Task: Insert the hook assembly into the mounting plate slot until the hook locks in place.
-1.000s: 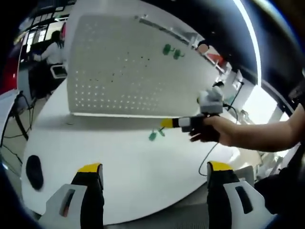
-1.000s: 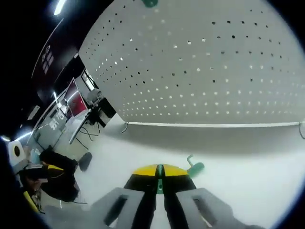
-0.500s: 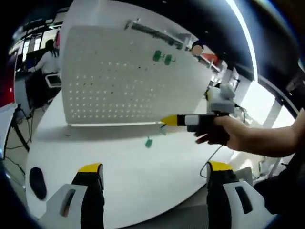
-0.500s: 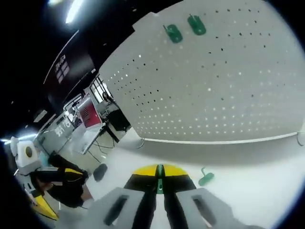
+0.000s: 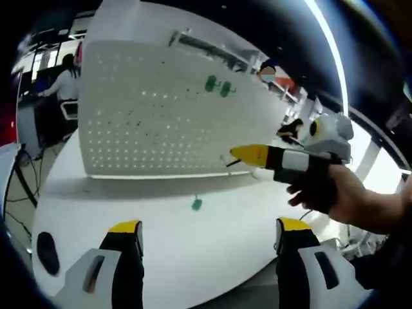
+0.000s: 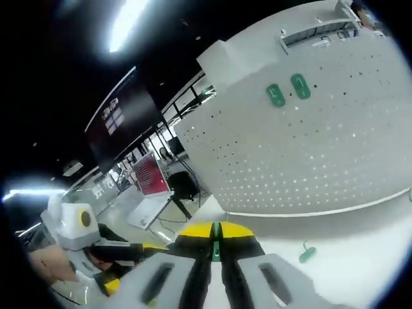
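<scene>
Two green hooks (image 5: 218, 86) are already seated high on the upright perforated mounting plate (image 5: 148, 122), side by side, which shows the orientation the remaining piece must take. A third green hook (image 5: 196, 204) lies loose on the white surface (image 5: 193, 244), just in front of the plate's lower edge; in the right gripper view the same hook (image 6: 306, 253) sits below and to the right of the yellow jaw tips. The right gripper (image 6: 215, 233) has its jaws pressed together with nothing visibly pinched between them, and in the left gripper view it (image 5: 248, 154) is held aloft by a hand (image 5: 338, 193), above the surface and pointed toward the plate. The left gripper (image 5: 205, 228) has its jaws spread wide and empty, held low and back, probably to keep plate, hooks and surface all in sight. Insertion is judged not yet begun: the loose hook must first be grasped.
</scene>
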`<action>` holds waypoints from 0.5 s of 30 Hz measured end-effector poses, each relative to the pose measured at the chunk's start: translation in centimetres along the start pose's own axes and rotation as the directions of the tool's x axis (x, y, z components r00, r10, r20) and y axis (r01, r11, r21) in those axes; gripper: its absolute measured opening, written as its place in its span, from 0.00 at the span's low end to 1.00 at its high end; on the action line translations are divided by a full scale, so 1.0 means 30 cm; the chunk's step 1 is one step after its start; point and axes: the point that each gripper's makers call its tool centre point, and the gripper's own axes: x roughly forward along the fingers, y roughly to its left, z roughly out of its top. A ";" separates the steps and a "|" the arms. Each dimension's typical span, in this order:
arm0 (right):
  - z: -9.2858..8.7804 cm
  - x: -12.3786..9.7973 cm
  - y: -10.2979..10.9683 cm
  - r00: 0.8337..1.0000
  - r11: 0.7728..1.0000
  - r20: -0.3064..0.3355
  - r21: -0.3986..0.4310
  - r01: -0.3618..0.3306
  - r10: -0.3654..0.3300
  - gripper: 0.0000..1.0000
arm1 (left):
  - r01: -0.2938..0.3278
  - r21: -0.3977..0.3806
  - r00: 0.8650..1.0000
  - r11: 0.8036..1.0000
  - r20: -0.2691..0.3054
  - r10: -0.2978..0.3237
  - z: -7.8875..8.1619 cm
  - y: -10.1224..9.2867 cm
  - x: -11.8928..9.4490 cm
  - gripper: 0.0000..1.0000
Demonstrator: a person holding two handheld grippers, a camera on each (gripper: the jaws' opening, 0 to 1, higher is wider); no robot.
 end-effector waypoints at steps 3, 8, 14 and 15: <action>-0.007 -0.013 0.036 1.000 1.000 0.008 0.016 -0.023 0.023 0.00 | 0.006 0.004 1.000 1.000 0.003 -0.006 0.016 -0.012 0.008 0.82; -0.020 -0.037 0.078 0.999 0.999 0.026 0.027 -0.044 0.044 0.00 | 0.006 -0.009 0.999 1.000 0.039 -0.005 0.054 -0.015 0.010 0.75; -0.029 -0.059 0.125 0.996 0.995 0.063 0.064 -0.070 0.066 0.00 | 0.031 -0.047 0.998 0.998 0.052 -0.029 0.069 -0.031 0.017 0.65; -0.028 -0.061 0.132 0.995 0.995 0.066 0.064 -0.075 0.071 0.00 | 0.040 -0.035 0.998 0.999 0.051 -0.038 0.070 -0.040 0.020 0.65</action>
